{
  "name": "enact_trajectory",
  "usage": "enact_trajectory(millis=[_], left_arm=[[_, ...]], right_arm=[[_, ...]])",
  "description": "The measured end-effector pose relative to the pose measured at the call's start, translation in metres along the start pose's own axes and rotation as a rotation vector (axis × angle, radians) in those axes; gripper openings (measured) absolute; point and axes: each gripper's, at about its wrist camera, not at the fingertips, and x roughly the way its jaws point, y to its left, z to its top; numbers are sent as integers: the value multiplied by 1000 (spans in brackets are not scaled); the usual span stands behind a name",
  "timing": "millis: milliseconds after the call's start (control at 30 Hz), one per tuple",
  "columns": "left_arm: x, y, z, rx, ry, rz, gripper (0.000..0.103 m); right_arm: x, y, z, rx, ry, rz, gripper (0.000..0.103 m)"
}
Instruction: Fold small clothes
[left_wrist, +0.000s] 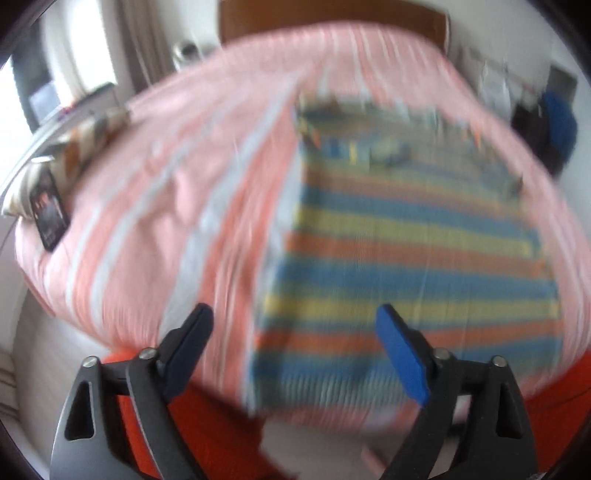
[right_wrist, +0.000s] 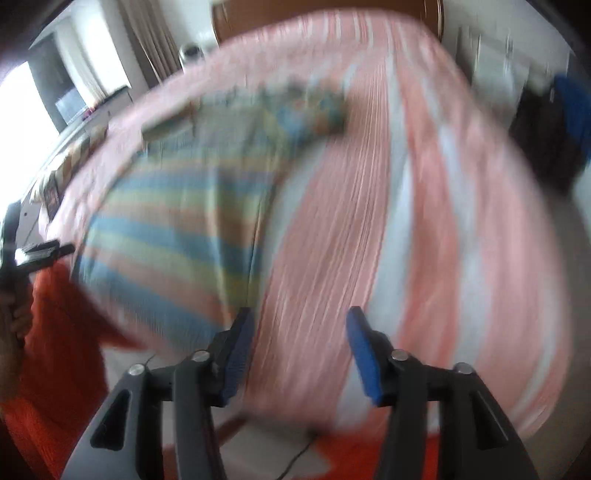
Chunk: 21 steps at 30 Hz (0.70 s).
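A striped garment lies flat on the pink bed. The left claw gapes wide above it, holding nothing. The right claw is also open and empty.

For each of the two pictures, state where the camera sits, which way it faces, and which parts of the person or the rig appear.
Left wrist: on the left gripper, facing down over its open fingers at the striped garment on the pink bed.
Right wrist: on the right gripper, open, angled down at the bed; a hand shows at left.
Shared: garment, bed, orange clothing.
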Motion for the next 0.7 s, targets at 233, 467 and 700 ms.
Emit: enact_trajectory(millis=[233, 467, 700], left_arm=[[25, -1, -21, -51, -70, 76, 93], [37, 13, -30, -90, -15, 83, 93], [50, 13, -28, -108, 19, 49, 93]], right_arm=[[81, 61, 138, -323, -51, 7, 75], [201, 42, 168, -209, 43, 37, 5], [97, -134, 172, 226, -171, -183, 2]])
